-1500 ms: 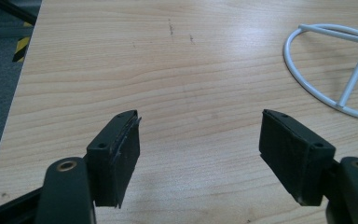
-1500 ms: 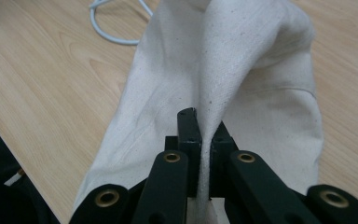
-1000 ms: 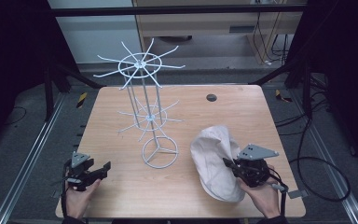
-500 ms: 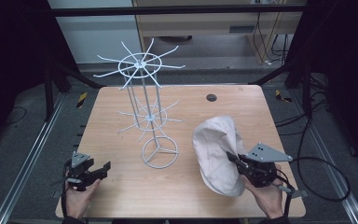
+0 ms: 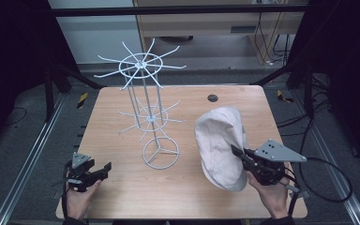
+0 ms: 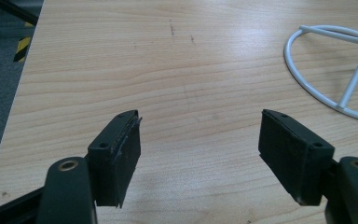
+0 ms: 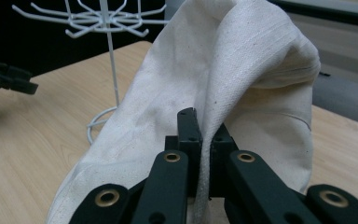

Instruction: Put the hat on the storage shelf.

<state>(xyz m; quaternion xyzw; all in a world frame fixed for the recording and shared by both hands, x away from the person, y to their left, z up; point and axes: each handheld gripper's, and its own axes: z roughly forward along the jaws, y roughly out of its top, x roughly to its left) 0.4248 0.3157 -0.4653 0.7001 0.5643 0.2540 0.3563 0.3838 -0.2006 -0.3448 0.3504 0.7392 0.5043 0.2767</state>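
Presently: cloth hat (image 5: 220,145) clamped in right gripper (image 5: 238,153), partly raised off table (image 5: 122,197); left gripper (image 6: 200,140) apart, idle; hanging on wire rack (image 5: 143,89) outstanding.

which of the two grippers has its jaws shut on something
The right gripper, at the table's right side: its jaws pinch a fold of the cream cloth hat. The left gripper stands open with nothing between its jaws.

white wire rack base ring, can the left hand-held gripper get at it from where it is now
Probably yes: the left hand-held gripper is open, and bare wooden table lies between it and the white wire rack's round base ring; nothing blocks it.
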